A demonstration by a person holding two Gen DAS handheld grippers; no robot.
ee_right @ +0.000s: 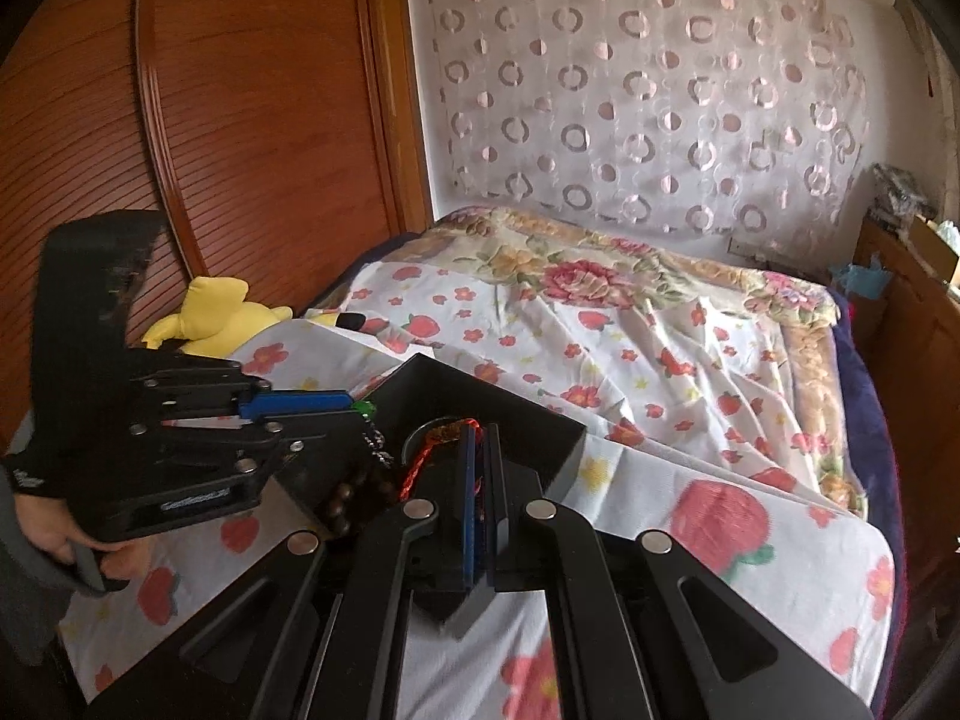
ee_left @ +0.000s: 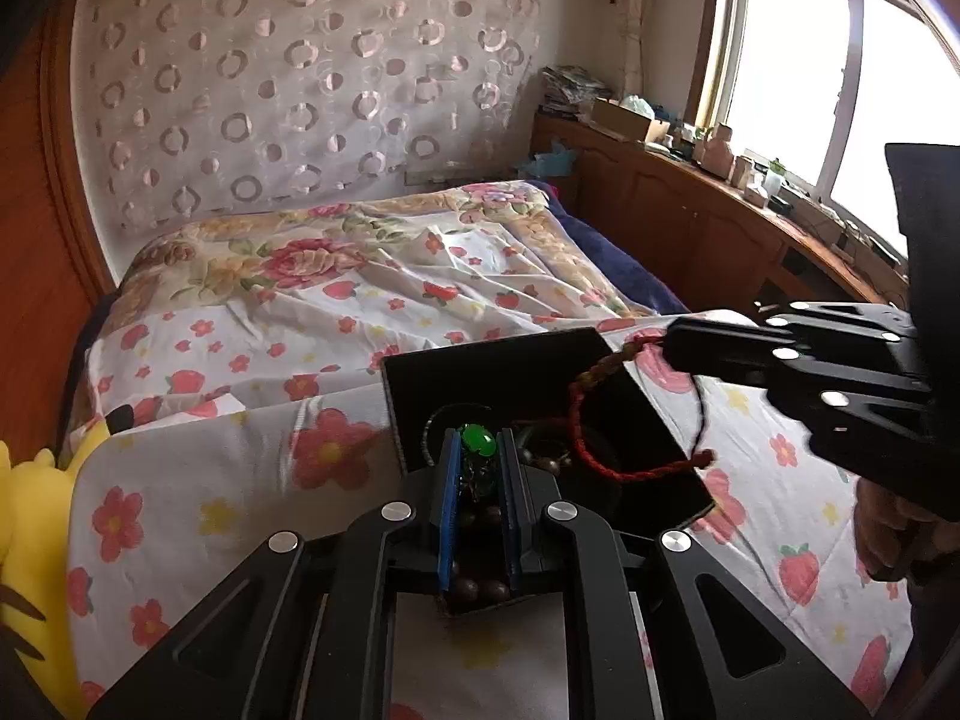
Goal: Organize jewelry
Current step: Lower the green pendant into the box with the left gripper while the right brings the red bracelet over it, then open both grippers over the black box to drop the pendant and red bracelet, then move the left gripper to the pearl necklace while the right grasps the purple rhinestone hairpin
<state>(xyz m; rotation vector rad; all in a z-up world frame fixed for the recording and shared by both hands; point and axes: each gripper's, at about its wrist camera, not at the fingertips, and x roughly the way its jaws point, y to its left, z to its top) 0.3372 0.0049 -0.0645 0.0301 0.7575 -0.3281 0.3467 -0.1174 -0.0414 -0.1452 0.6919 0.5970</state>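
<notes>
I judge the job about midway: both pieces of jewelry are lifted and held over the black box [ee_left: 540, 372], but neither lies settled inside yet. My left tool [ee_left: 480, 450] is closed on the string of dark wooden beads [ee_left: 477, 585] with its green pendant [ee_left: 478, 443] showing between the blue-padded fingers; from the right wrist view the beads [ee_right: 345, 501] hang down from that tool [ee_right: 354, 408] at the box's near left edge. My right tool [ee_right: 478, 438] is clamped on the red braided cord bracelet [ee_left: 591, 420], which loops down from its tip [ee_left: 666, 342] across the box's right rim, the lower end trailing just past the edge toward the bedsheet [ee_left: 240, 438]. The box sits on the bed, its lid off or out of view. Inside I can make out a dark ring shape and what may be another beaded piece, but the interior is too dark to say more. What is left, as I read it, is lowering both pieces into the box and letting go. A yellow plush toy [ee_right: 216, 315] lies well apart.
</notes>
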